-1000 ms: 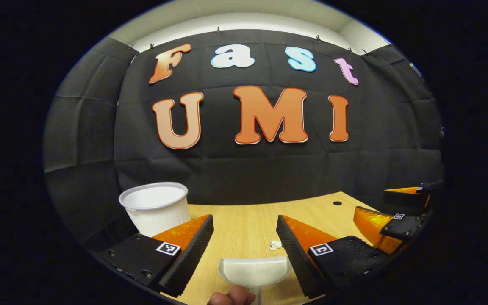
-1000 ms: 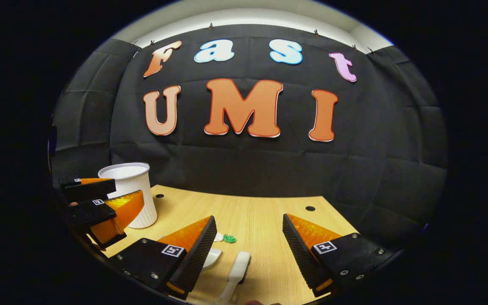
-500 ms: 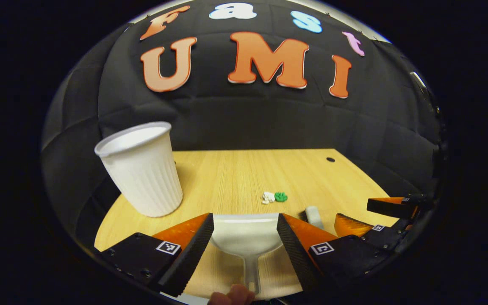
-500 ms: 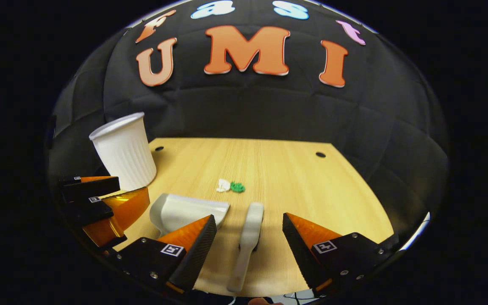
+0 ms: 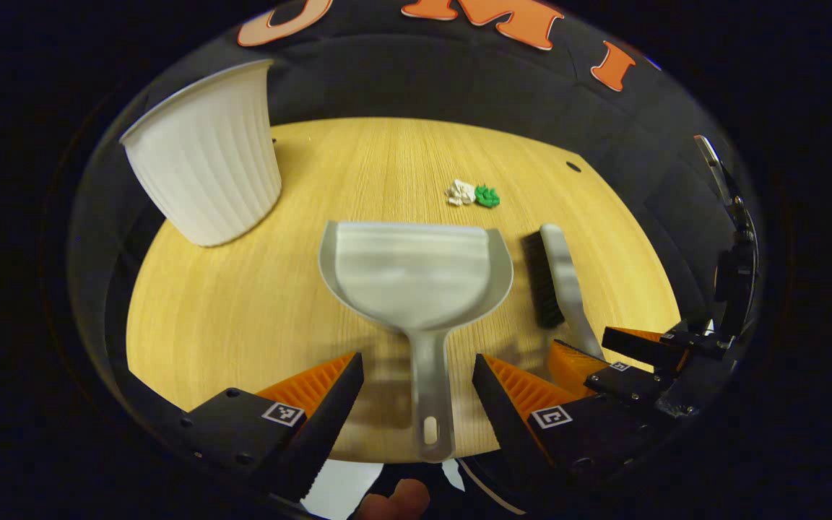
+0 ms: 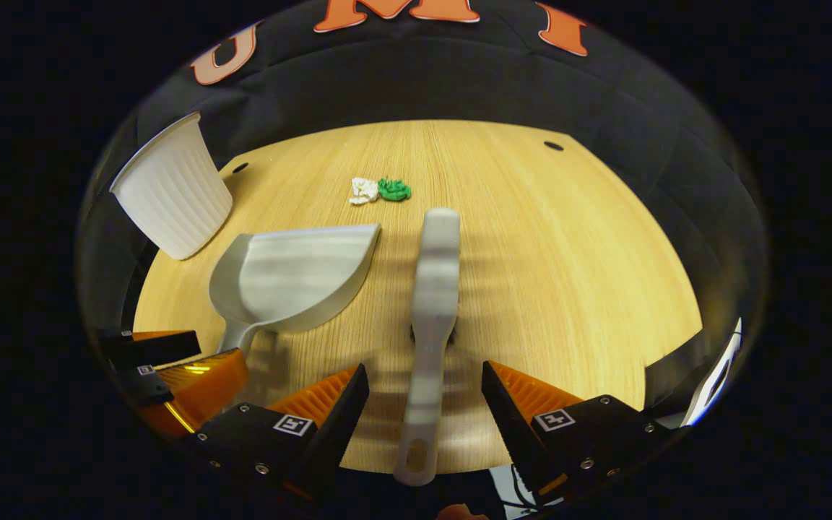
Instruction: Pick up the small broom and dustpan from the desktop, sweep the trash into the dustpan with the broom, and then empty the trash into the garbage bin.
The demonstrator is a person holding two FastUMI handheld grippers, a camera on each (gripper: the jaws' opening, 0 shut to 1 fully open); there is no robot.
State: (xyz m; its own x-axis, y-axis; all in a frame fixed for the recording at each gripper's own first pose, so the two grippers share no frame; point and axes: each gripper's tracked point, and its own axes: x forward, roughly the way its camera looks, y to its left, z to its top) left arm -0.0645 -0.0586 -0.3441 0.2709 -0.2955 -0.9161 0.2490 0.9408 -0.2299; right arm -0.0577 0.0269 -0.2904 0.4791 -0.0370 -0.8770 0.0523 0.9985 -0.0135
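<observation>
Grey plastic, the dustpan [image 5: 416, 274] lies flat on the wooden counter [image 5: 243, 318], its handle between the left claw [image 5: 416, 393], whose jaws stand apart. Right of it, the broom [image 6: 434, 289] lies handle-first between the right claw [image 6: 423, 397], also apart. Trash [image 6: 380, 190] sits farther off, the bin [image 5: 203, 155] far left. This looks like the pickup step: next, each claw likely lowers and clamps its handle.
</observation>
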